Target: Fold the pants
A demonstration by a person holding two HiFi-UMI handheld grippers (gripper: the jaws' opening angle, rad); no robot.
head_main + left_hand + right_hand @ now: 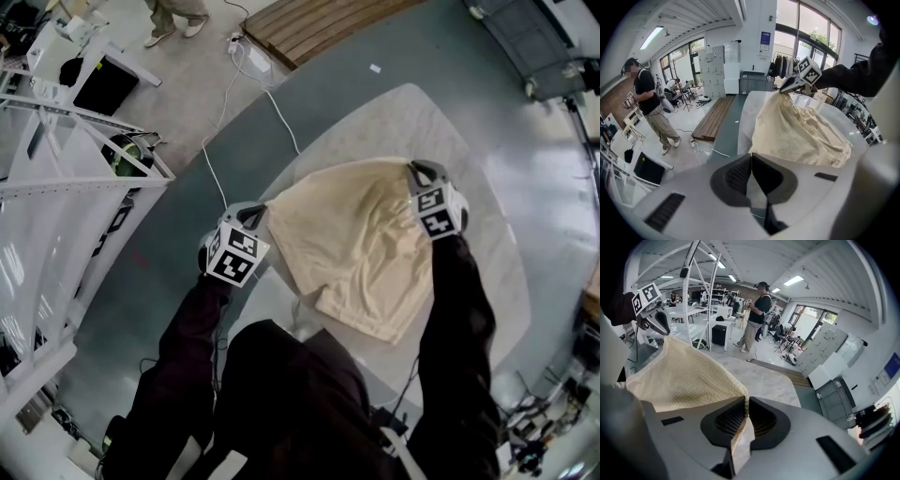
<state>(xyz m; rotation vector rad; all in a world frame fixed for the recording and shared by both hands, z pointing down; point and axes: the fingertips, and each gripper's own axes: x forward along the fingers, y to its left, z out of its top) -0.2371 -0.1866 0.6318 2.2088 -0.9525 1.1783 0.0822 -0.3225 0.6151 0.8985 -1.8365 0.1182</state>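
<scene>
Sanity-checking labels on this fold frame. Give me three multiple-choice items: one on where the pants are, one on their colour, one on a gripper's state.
1. Where are the pants?
A. held up by one edge between the left gripper and the right gripper, over the mat
B. folded flat on the mat
C. hanging from one gripper only

2. What colour are the pants?
A. navy
B. red
C. cream

3. How do the left gripper's jaws stand?
A. wide apart and empty
B. shut on the pants' edge
C. out of every view

Answers:
1. A: the head view shows each gripper pinching a top corner.
2. C: the cloth is pale cream in all three views.
3. B: the left gripper view shows the jaws together with a thin cloth edge between them.
</scene>
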